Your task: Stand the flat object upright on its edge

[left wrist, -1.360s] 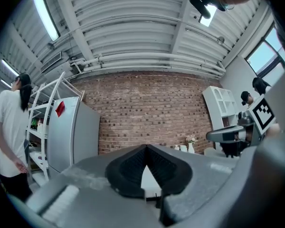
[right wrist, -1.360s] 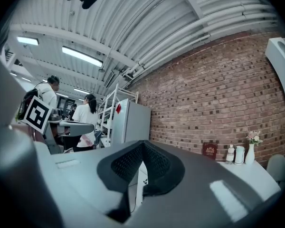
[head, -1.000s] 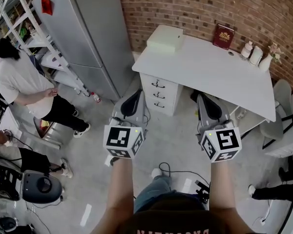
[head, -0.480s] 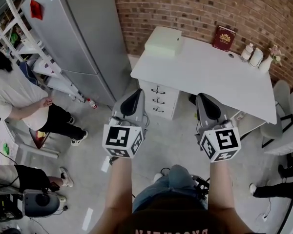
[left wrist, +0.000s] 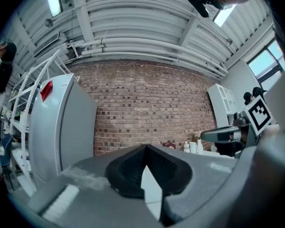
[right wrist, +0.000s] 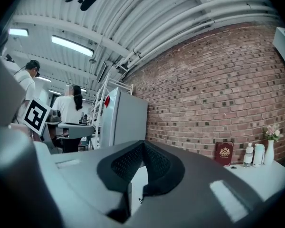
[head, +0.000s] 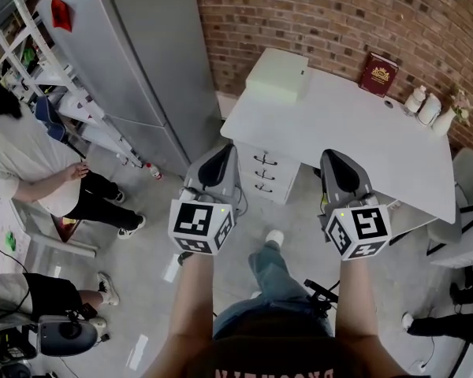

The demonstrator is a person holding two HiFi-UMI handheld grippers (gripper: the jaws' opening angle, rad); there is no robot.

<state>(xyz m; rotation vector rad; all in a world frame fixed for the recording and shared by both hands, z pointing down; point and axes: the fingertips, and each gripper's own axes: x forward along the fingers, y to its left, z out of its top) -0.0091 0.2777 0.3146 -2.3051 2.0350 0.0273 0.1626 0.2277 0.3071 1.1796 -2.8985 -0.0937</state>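
Box (head: 277, 73) lies flat on the tabletop's (head: 339, 128) left corner, ahead of both claws. Left claw (head: 221, 152) is nearer than right claw (head: 333, 157); both pinched together, empty.

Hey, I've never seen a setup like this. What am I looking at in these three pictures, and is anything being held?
There is no robot here. A person wears a camera on the head and holds a two-jaw gripper in each hand. The head view looks down on the left gripper and the right gripper; each carries a patterned cube. The other two pictures come from cameras riding on those grippers, looking along their jaws. Both grippers are shut and hold nothing. Ahead, a white desk stands against a brick wall. On it are a white box, a red book standing by the wall, and small bottles.
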